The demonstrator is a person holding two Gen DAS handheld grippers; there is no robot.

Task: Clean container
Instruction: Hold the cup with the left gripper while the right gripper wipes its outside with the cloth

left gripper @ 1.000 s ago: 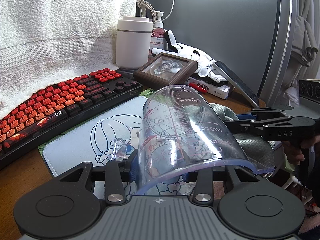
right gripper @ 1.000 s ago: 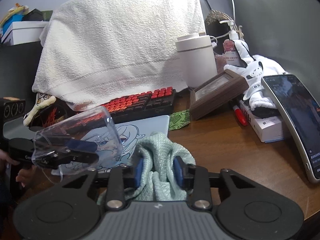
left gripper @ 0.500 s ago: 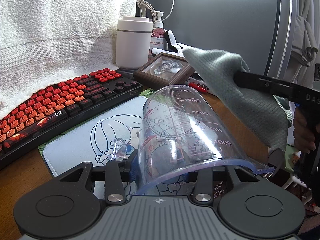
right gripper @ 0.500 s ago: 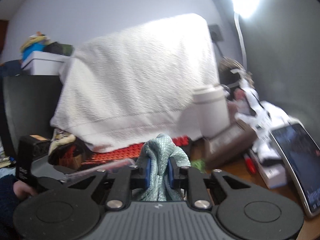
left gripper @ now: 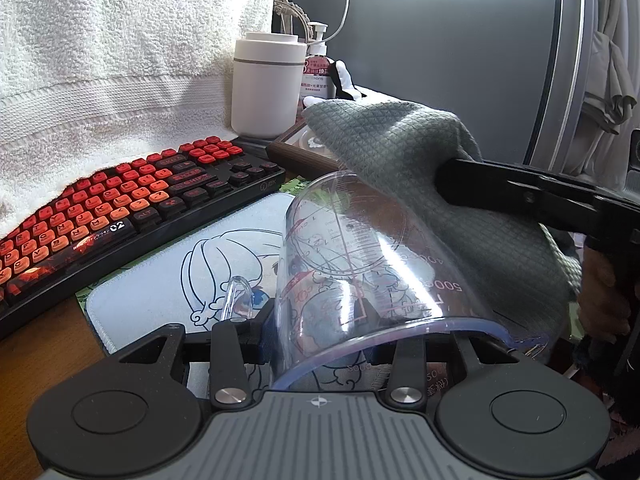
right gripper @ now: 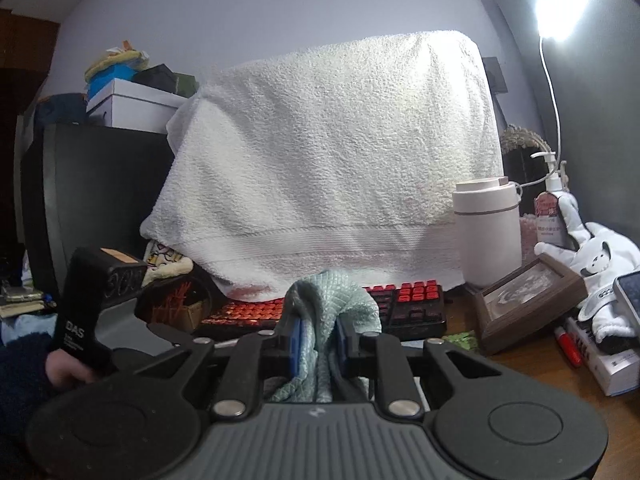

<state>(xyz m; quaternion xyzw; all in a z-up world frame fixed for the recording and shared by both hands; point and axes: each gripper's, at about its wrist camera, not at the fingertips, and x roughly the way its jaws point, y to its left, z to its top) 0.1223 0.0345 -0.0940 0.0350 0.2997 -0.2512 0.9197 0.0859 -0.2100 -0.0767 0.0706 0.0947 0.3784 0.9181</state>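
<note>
A clear plastic measuring cup (left gripper: 360,248) with printed scale marks lies tilted, its mouth toward the left wrist camera. My left gripper (left gripper: 320,332) is shut on its rim wall, handle (left gripper: 238,296) to the left. A grey-green waffle cloth (left gripper: 440,200) hangs over the cup's upper right side. My right gripper (left gripper: 446,182) reaches in from the right and is shut on that cloth. In the right wrist view the cloth (right gripper: 332,300) is bunched between the blue pads (right gripper: 294,340) of the right gripper (right gripper: 318,340). The cup is hidden there; the left gripper's body (right gripper: 88,300) shows in a hand.
A red and black keyboard (left gripper: 120,208) and a printed mouse pad (left gripper: 192,272) lie under the cup. Behind stand a white canister (left gripper: 268,88), a pump bottle (left gripper: 316,72), a wooden picture frame (right gripper: 528,300) and a white towel (right gripper: 332,160). A plush toy (right gripper: 600,256) and a red marker (right gripper: 568,346) lie at right.
The right gripper closed on the cloth, lifted it off the desk and carried it left over the cup. The left gripper and the cup stayed where they were.
</note>
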